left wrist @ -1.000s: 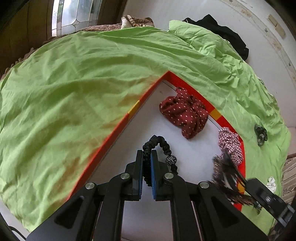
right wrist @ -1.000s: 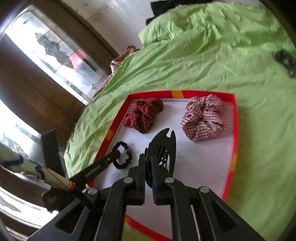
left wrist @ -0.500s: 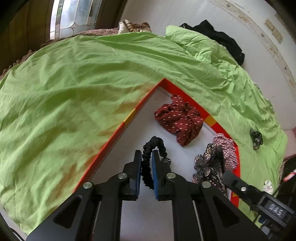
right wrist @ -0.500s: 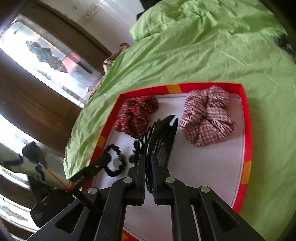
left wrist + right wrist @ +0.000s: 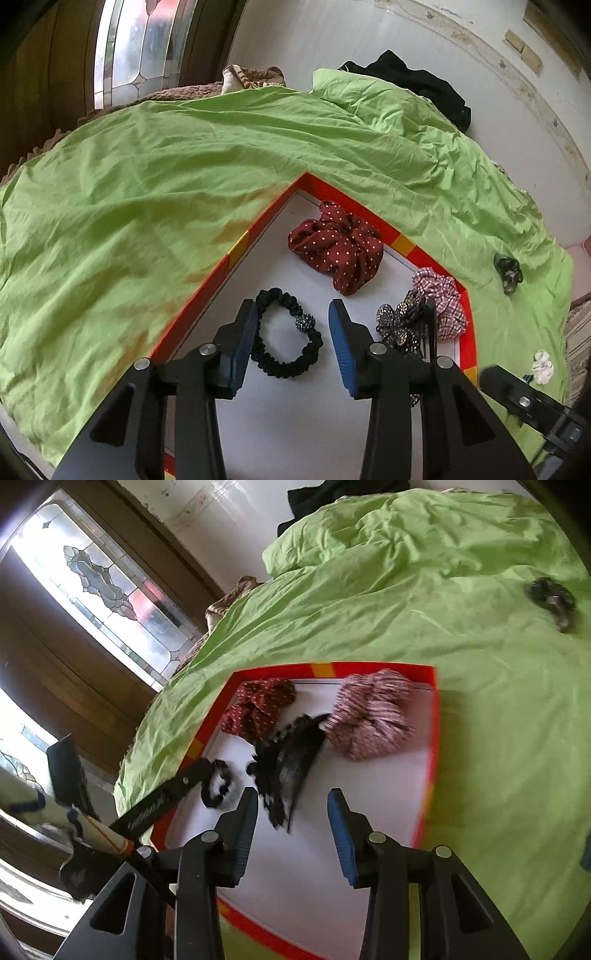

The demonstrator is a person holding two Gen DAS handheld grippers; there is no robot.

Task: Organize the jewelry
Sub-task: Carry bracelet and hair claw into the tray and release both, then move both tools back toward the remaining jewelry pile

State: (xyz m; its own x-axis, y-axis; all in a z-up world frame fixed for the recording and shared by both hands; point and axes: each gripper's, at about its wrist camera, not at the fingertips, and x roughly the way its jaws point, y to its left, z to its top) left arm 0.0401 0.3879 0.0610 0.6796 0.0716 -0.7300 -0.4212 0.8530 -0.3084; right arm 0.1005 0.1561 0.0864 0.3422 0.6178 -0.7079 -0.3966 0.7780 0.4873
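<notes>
Released hair claw [image 5: 291, 760] (tip toward plaid scrunchie [image 5: 373, 716])

A crumpled matt lime-green cotton-like bedsheet [image 5: 155, 206] lies under a shallow red-rimmed cardboard tray [image 5: 207, 291] with a smooth white paper-like floor. In it, a dark red polka-dot cloth scrunchie [image 5: 338, 249] looks soft and matt; a pink checked cloth scrunchie [image 5: 373, 714] is gathered and ruffled; a black ruched fabric hair tie [image 5: 286, 332] carries a glittery bead; a black hair claw [image 5: 291, 760] looks like glossy plastic. Far left, leaded glass window panes [image 5: 107, 587] shine in dark wood.
</notes>
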